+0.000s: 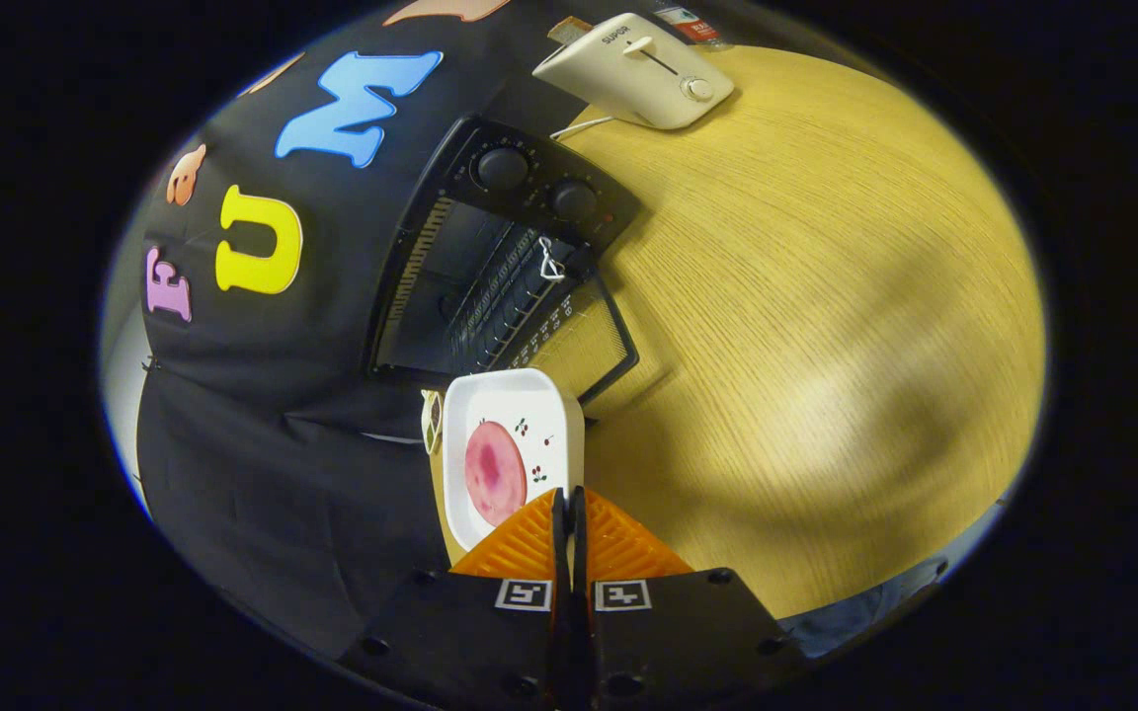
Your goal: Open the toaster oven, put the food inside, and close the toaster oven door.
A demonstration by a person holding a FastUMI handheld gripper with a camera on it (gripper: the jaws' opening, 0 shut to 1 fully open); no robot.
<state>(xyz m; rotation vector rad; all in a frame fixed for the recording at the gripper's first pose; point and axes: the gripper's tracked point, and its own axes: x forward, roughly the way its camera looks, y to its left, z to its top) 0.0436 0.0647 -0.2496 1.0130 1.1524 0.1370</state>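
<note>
Gripper (569,513) fingers are clamped on the plate (510,415) rim; food (494,472) should be kept level toward the open oven (490,286) beyond.

I see my gripper (569,499) at the bottom centre of the frame, its fingers pinched together on the near rim of a white rectangular dish (529,415) that carries a round pink slice of food (494,472). Just beyond the dish, in the middle of the frame, the black toaster oven (490,257) stands with its glass door (584,336) folded down onto the wooden table (826,326). A cream pop-up toaster (640,71) sits at the top centre, well apart from the oven.
</note>
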